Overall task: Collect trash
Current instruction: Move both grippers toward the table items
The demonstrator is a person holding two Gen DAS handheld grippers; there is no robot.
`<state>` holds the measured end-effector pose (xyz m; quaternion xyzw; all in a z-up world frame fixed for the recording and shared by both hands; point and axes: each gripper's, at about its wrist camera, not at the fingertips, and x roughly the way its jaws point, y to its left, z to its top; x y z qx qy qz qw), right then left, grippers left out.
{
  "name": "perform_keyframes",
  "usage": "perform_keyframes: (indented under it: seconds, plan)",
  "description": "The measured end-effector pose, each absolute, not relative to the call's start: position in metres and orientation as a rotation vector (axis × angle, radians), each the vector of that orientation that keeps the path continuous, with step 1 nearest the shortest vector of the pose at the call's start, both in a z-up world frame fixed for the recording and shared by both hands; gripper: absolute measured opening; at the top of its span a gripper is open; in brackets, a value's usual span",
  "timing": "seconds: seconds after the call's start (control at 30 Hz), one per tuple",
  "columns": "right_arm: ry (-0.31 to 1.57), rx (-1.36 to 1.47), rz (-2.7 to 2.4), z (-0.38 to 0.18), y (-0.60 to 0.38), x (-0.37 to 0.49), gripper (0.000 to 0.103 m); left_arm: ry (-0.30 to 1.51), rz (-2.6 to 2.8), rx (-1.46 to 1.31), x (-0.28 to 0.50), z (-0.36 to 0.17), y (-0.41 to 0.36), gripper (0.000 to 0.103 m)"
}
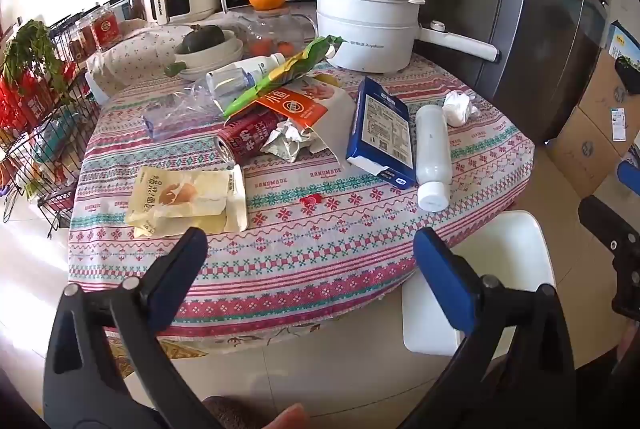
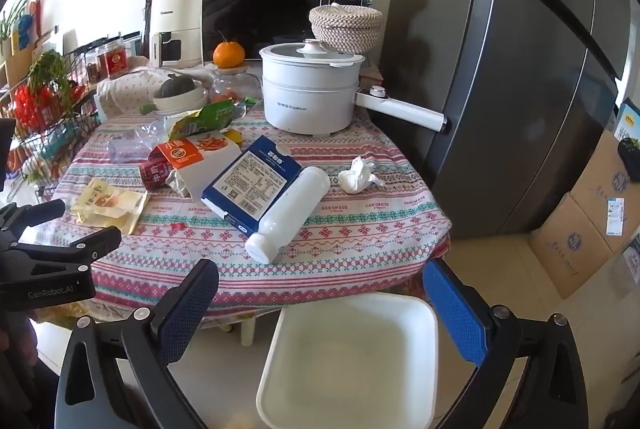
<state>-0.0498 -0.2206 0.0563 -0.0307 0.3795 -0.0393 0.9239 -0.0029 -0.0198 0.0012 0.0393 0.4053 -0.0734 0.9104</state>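
Both grippers hang in the air on the near side of the table [image 1: 280,269], tilted down toward it. The left gripper [image 1: 310,249] has its jaws spread wide with nothing between them; the right gripper [image 2: 320,285] is likewise spread wide and empty. Just below the table's near edge stands a white bin [image 2: 352,357], open at the top.

The trash lies scattered on the table's patterned cloth. Nearest the near edge, toward the left, lies a yellow wrapper [image 1: 188,197], flat on the cloth. A small red scrap [image 1: 311,199] sits just right of it, apart from everything else. Further right, a white bottle [image 1: 431,157] lies on its side with its cap toward the near edge, touching a blue box [image 1: 382,131] that lies beside it. A crumpled tissue [image 1: 458,109] rests beyond the bottle, near the table's right edge.

At the table's middle, a red can [image 1: 244,141] lies on its side, with a crumpled foil [image 1: 288,141] against it and an orange-and-white carton [image 1: 304,105] overlapping both. A green bag [image 1: 280,77] leans over the carton. Left of the pile lies clear plastic [image 1: 176,113].

At the table's far side stand a white pot [image 1: 364,29] with a lid and a bowl [image 1: 208,53].
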Motion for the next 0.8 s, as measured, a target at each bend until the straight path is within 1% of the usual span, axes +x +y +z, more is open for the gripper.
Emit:
perform_keyframes:
  seconds: [0.8]
  plan:
    - [0.783, -0.06, -0.077, 0.0499, -0.2186, -0.0445, 0.103, 0.833, -0.153, 0.079, -0.006, -0.0014, -0.0151, 0.102]
